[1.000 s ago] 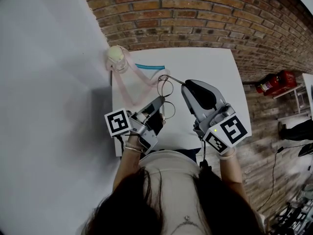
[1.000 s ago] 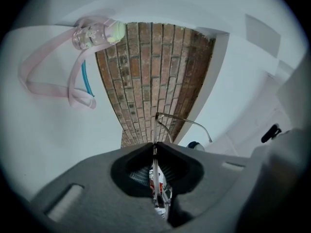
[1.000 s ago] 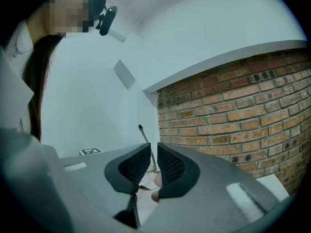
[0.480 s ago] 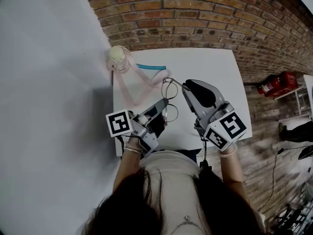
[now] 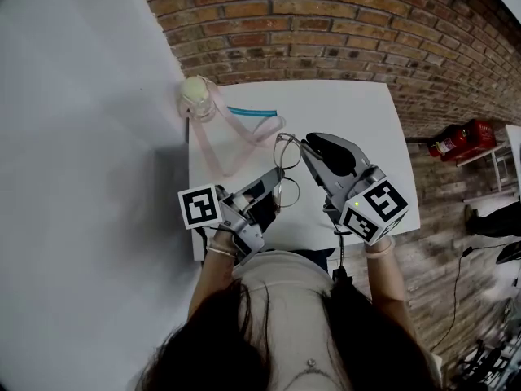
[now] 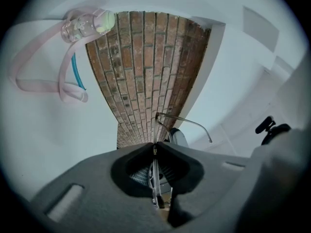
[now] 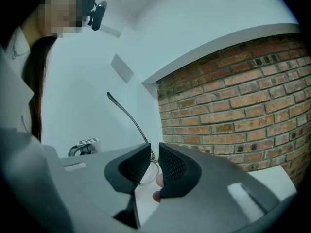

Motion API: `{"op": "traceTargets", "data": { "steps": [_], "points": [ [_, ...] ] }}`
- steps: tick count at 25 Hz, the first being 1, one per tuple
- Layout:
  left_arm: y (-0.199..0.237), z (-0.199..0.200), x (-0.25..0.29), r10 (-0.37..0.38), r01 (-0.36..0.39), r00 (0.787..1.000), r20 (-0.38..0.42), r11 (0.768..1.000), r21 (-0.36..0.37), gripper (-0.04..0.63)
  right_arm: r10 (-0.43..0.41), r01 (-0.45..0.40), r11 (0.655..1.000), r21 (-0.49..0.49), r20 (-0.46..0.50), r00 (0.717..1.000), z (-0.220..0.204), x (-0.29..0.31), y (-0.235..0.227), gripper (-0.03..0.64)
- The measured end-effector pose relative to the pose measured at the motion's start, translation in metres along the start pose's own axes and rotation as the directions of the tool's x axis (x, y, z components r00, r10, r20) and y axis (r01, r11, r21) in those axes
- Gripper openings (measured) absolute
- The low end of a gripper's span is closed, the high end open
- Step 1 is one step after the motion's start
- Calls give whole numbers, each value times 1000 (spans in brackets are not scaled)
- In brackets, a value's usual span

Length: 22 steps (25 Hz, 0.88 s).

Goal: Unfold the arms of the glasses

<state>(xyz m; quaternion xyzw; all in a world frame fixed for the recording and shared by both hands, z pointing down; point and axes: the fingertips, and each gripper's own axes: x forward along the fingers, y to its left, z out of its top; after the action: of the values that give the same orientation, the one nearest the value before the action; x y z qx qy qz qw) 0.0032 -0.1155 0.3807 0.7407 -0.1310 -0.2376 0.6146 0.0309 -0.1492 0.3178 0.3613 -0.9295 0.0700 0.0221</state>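
table (image 5: 358,112) underneath. left gripper (image 5: 271,179) jaws pinch the glasses (image 5: 286,191) frame, held above the table's near edge. right gripper (image 5: 308,143) jaws pressed on one arm (image 7: 127,114). step, likely: opening that arm; next needs a gentle outward swing about the hinge.

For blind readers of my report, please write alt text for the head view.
Seen from above, a person holds thin wire-framed glasses over a white table, the left gripper and right gripper each shut on them. A clear bottle with a pink strap sits at the table's far left corner, by a brick wall.
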Motion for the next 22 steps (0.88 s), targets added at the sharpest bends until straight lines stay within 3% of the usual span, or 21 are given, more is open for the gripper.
{"op": "traceTargets", "data": {
  "steps": [22],
  "points": [
    [-10, -16, 7, -45, 47, 994, -98, 999, 17, 26, 106, -97, 991, 96, -84, 991, -20, -1, -8, 89]
  ]
}}
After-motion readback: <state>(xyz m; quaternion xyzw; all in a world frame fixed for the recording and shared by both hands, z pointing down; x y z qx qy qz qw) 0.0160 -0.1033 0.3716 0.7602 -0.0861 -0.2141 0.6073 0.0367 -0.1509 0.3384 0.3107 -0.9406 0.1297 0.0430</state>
